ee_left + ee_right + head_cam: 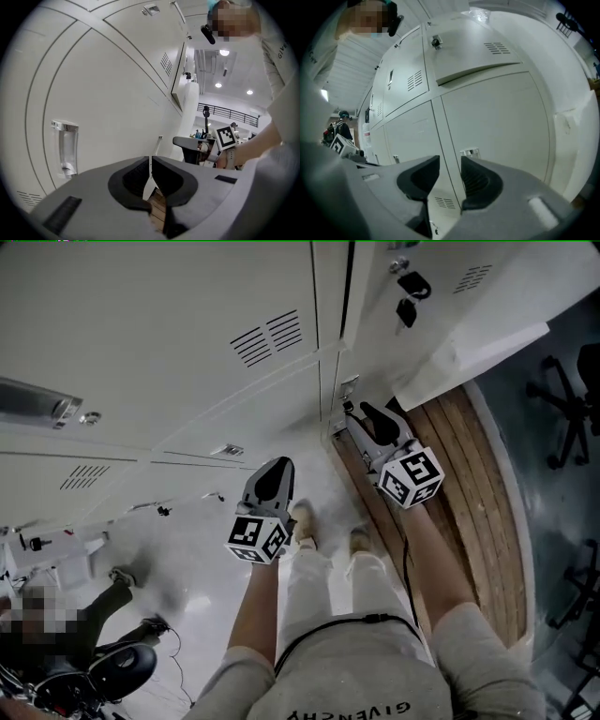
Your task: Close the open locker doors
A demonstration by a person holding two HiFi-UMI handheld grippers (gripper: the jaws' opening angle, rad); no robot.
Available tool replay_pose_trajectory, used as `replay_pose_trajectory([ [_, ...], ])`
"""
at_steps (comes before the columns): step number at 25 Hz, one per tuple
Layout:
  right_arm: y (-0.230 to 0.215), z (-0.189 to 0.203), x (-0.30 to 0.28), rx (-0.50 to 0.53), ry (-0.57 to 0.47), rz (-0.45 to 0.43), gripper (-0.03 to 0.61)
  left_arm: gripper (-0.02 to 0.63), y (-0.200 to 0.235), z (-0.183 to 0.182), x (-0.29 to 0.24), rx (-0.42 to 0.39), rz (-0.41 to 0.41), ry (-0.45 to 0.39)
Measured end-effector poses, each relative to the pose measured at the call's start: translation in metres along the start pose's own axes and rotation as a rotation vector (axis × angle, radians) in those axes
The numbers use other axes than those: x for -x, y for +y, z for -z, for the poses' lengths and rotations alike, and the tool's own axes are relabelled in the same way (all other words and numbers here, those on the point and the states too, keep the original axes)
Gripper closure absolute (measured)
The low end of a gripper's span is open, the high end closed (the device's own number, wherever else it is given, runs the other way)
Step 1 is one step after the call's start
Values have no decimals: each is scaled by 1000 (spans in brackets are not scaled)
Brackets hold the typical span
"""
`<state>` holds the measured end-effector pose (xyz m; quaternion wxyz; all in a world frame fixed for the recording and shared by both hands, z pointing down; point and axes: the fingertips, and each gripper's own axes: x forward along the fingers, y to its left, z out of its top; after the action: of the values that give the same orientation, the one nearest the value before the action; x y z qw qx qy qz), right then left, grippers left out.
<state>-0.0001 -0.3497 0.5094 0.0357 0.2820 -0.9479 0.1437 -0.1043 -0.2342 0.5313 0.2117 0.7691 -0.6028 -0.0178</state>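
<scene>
Evidently one upper door [478,56] is left ajar toward the right side of the locker bank [169,352], above the right gripper [450,159].
A hard shove is judged likely to bounce it back unlatched. The wooden strip [469,493] along the floor's right edge could be tripped on. Office chairs [562,409] beyond it and a seated person [103,606] at the floor's lower left corner are well apart. The right gripper's jaws are held moderately apart, empty, and could be snagged on the dark tag [411,287] at the door's lock. The left gripper [151,159] is pinched together on nothing.
</scene>
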Motion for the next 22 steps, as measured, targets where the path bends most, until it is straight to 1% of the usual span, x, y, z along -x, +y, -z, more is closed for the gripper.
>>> replay_pose_trajectory([
  [4,14,-5,30,57,26,-22,506,598,-7,-9,21,-20,-44,-35],
  [10,39,-29,68,102,23,-67,573,598,-25,-28,61,-47,-121,-100],
  [18,85,-55,111,179,9,-145,580,598,-45,-46,123,-54,-222,-179],
  [22,104,-67,125,201,-12,-180,580,597,-51,-55,158,-67,-287,-215],
])
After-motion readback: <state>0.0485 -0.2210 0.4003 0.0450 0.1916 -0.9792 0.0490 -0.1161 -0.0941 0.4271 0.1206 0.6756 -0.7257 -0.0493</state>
